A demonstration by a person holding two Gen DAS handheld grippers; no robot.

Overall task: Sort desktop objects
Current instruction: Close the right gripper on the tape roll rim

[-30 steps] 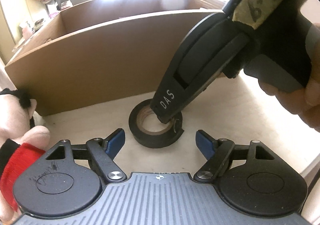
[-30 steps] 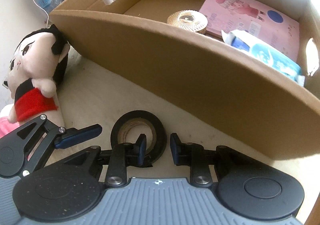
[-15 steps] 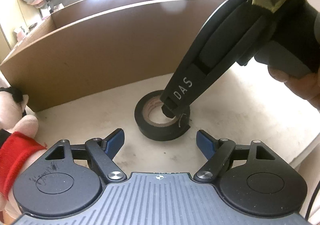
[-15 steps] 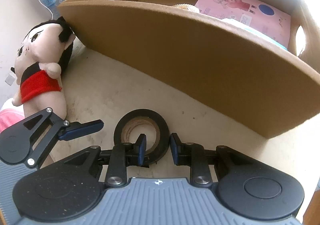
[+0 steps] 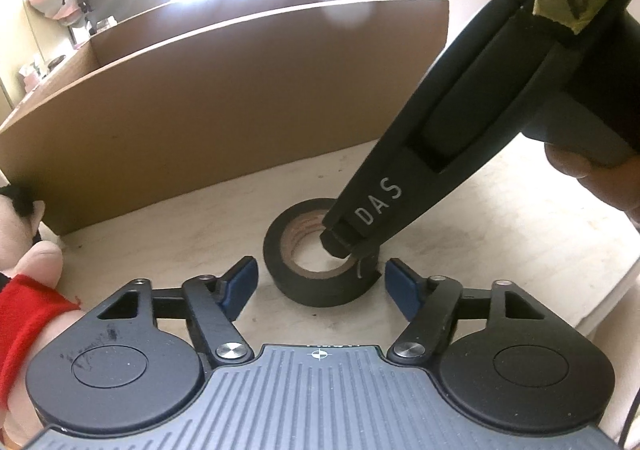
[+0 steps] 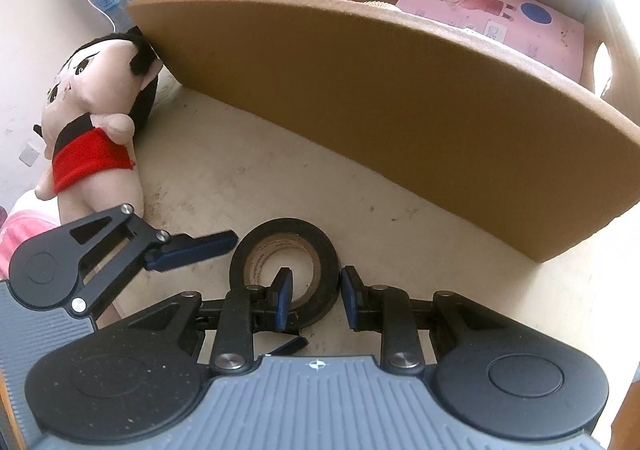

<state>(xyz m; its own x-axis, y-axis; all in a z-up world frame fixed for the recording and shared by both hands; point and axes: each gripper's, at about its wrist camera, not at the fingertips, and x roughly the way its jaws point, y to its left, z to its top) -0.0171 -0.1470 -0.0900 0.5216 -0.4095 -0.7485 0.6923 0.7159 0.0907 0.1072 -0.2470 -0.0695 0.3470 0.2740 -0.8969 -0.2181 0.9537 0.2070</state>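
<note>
— What do you see from the left wrist camera?

— The left gripper (image 5: pixel 322 286) sits low over the desk (image 5: pixel 500 234) with its jaws spread wide, one blue pad on each side of a roll of black tape (image 5: pixel 320 256), neither touching it. The roll lies flat on the desk, near the long front wall of the cardboard box (image 5: pixel 224 105). The right gripper (image 5: pixel 344 244) comes down from the upper right, its tip dipping into the roll's hole. A doll (image 5: pixel 28 282) in red shows at the left edge.

— And from the right wrist camera?

— The right gripper (image 6: pixel 314 298) has its jaws set narrow, straddling the near wall of the tape (image 6: pixel 286 264): one pad inside the hole, the other just outside. Whether they actually press the wall, I cannot tell. The left gripper's blue pad (image 6: pixel 192 252) lies just beside the roll on its left. The doll (image 6: pixel 96 121) leans by the box's left corner. Inside the box (image 6: pixel 400 97) lies a pink booklet (image 6: pixel 500 29).
</note>
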